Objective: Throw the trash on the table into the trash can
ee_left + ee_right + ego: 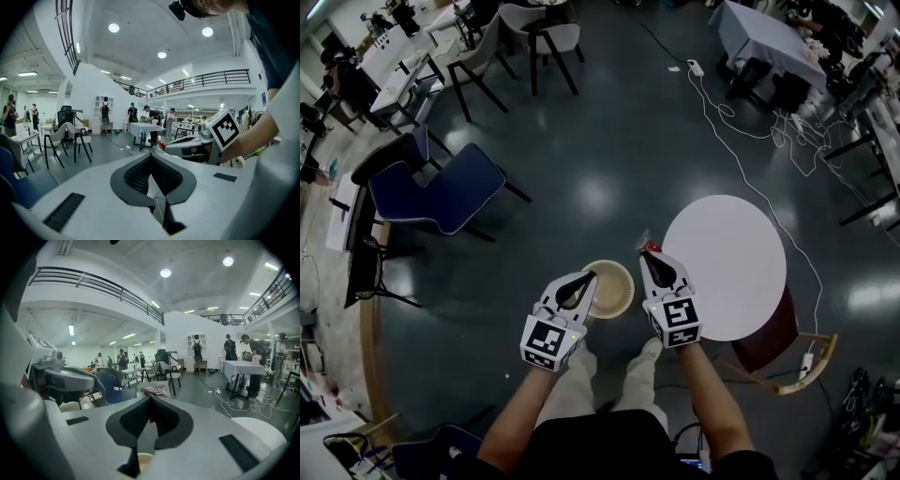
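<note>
In the head view my right gripper (645, 253) is shut on a crumpled clear wrapper with red print (649, 246), held just off the left edge of the round white table (731, 272). The right gripper view shows that wrapper (157, 390) sticking out past the closed jaw tips (150, 401). A round beige trash can (614, 295) stands on the floor between the two grippers. My left gripper (589, 276) hovers over its left rim; its jaws (151, 155) meet at the tips and I see nothing gripped between them. The can shows pale through the gap below the right jaws (143, 460).
A blue chair (441, 192) stands to the left on the dark floor. A wooden-framed chair (792, 361) sits under the table's near right side. White cables and a power strip (741, 122) run across the floor beyond the table. The person's legs (609, 384) are below the can.
</note>
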The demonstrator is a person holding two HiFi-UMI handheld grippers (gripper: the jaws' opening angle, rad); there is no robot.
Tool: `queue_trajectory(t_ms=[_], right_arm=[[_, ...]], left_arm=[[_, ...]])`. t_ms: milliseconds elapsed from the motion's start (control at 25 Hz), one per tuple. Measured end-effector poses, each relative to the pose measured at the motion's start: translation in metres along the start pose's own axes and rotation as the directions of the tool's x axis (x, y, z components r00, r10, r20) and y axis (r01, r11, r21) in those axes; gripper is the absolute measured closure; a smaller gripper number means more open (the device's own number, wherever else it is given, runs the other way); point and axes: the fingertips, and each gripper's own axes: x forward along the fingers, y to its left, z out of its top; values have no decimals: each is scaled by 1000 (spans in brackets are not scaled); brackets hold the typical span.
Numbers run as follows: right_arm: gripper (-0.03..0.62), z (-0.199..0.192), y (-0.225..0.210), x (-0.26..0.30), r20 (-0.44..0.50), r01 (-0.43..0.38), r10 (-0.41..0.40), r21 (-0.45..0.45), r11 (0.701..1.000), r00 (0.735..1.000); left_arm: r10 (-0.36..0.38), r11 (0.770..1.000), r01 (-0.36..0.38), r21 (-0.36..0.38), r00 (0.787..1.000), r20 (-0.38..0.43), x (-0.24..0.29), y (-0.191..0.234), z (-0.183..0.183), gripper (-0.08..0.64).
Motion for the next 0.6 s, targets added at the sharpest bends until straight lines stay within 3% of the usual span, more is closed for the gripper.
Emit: queue_trajectory(t_ms=[600], right_arm=[[568, -92, 18, 83, -92, 23, -16, 77, 997, 996]], left_arm=[[25, 998, -30, -62, 997, -71, 13, 75, -95, 545]])
